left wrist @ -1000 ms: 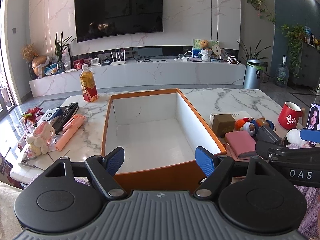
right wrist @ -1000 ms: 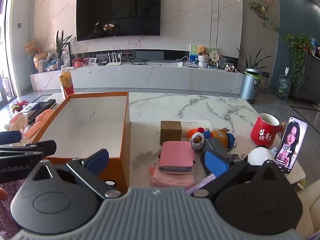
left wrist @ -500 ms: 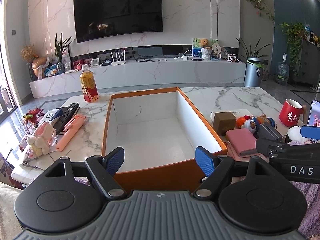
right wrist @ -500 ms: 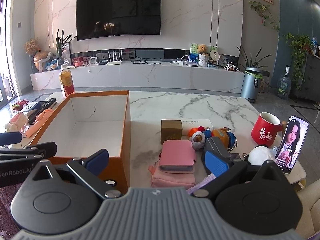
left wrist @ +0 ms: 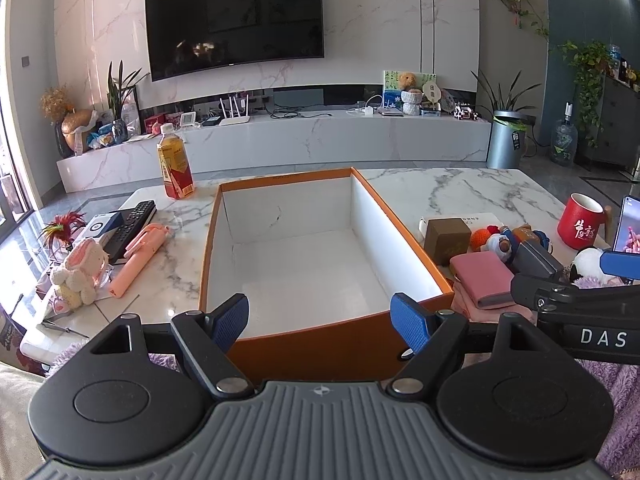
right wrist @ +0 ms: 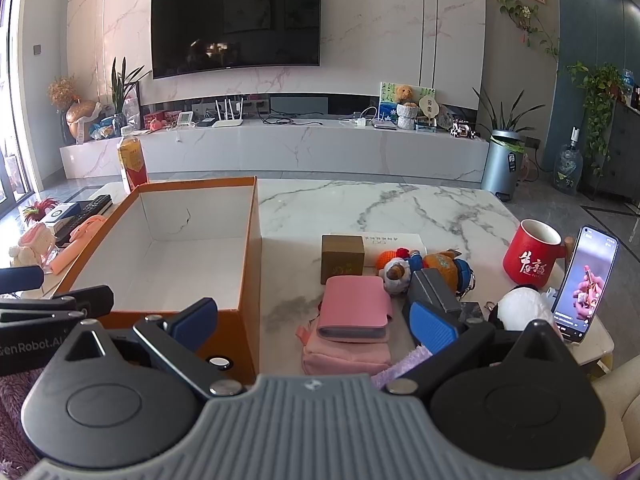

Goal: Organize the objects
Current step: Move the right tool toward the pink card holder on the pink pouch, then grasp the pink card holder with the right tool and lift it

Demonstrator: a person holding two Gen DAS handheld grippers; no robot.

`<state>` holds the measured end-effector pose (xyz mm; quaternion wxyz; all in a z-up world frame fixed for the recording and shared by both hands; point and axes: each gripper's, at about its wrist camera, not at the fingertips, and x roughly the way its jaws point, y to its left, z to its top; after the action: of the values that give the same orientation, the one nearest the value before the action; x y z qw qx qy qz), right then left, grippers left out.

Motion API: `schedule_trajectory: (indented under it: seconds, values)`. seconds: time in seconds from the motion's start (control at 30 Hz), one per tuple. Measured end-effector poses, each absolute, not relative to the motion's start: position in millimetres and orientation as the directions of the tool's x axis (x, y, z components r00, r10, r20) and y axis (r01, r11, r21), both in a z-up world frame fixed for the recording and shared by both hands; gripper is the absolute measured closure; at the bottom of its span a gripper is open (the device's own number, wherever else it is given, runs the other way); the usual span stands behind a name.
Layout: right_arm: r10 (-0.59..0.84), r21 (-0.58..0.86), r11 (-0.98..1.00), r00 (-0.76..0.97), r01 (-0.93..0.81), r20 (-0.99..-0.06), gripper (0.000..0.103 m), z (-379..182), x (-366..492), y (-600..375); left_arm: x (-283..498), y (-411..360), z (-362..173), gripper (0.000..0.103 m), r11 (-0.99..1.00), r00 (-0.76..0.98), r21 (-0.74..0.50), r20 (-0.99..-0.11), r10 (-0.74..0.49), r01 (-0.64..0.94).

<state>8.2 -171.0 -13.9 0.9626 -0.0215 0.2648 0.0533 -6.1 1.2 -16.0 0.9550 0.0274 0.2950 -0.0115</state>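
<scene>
Both grippers — left [left wrist: 320, 316] and right [right wrist: 316, 320] — gape empty; reaching for the pink wallet [right wrist: 354, 314] could knock the phone [right wrist: 586, 280] over.

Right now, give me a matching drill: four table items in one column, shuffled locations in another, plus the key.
Items:
1. drink bottle
2. pink wallet
3. red mug
4. plush bunny

Places:
A. next to the propped-up phone
B. table's left edge, near the remote
C. on top of a pink pouch
D. beyond the orange box's far left corner

Pairs: 1-D, 2-C, 3-A, 4-B
</scene>
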Motion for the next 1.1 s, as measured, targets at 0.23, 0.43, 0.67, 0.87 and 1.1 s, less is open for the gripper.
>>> schedule_trajectory:
  seconds: [0.23, 0.43, 0.67, 0.87, 1.1]
  values:
    - [0.086, 0.000, 0.995, 0.843, -0.102, -0.530, 0.001, -14, 12, -177, -1, -1, -20, 0.019, 0.997, 0.810, 0.011, -0.584, -0.056, 0.077]
    - [0.065, 0.022, 0.998, 0.826, -0.063, -0.560, 0.001, -17, 22, -192, 3, -16, -18, 0.025, 0.988, 0.803, 0.019, -0.585, -0.113, 0.153]
    - [0.055, 0.022, 0.998, 0.807, -0.051, -0.588, 0.011, -21, 37, -212, 17, -37, -12, 0.040, 0.961, 0.784, 0.010, -0.581, -0.218, 0.275]
    - [0.080, 0.083, 0.996, 0.765, -0.035, -0.639, 0.040, -30, 62, -241, 49, -61, -12, 0.065, 0.906, 0.681, -0.093, -0.629, -0.374, 0.412]
    - [0.141, 0.155, 0.987, 0.719, -0.047, -0.681, 0.068, -41, 92, -261, 96, -97, -18, 0.072, 0.871, 0.571, -0.154, -0.700, -0.429, 0.466]
